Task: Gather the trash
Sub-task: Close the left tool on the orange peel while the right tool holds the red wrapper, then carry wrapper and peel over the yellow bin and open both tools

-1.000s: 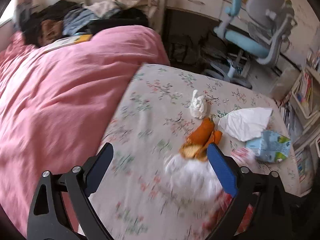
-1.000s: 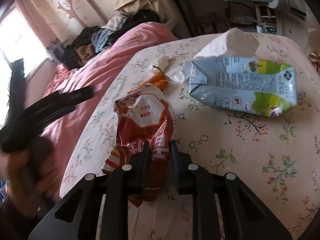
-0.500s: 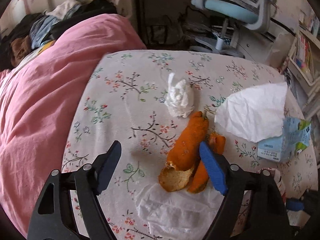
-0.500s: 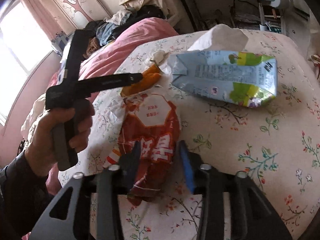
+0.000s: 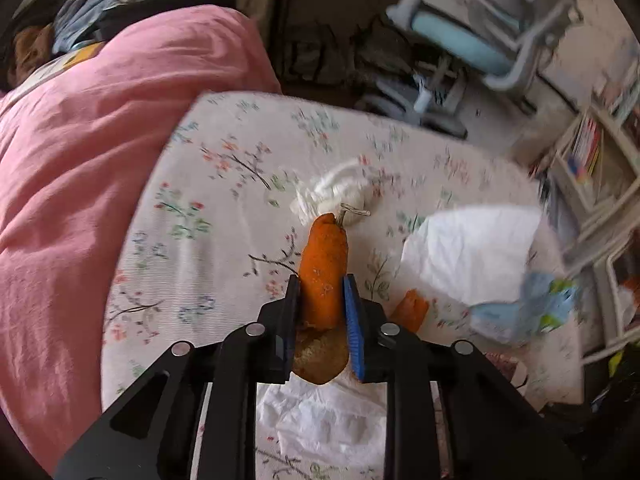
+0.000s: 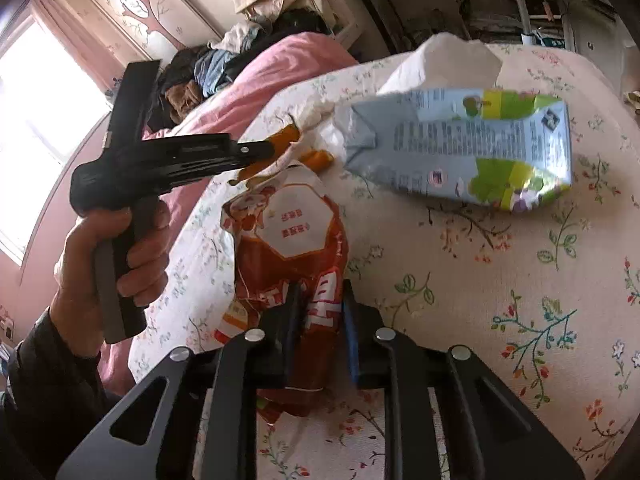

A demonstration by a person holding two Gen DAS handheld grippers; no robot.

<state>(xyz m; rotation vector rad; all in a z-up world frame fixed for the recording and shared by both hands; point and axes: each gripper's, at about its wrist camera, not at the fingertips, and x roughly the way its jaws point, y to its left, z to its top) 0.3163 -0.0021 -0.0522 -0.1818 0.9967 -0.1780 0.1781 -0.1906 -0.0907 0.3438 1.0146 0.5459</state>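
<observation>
Two pieces are now gripped: long orange peel (image 5: 323, 268) clamped by left claw (image 5: 322, 300), previously released; crinkled red snack bag (image 6: 294, 264) by right claw (image 6: 320, 312)

Bright daylight is pouring through a tall window (image 6: 28, 120) framed by a pink curtain (image 6: 44, 12). A cream wall panel painted with a pink tree (image 6: 132, 4) is standing behind the bed, where a rumpled pink duvet (image 5: 100, 152) is lying beside a floral-print sheet (image 5: 208, 184). Dark heaped clothes (image 5: 132, 4) are piling up at the head. A pale blue-and-grey swivel chair (image 5: 480, 36) is sitting near white shelves of books (image 5: 592, 148).
</observation>
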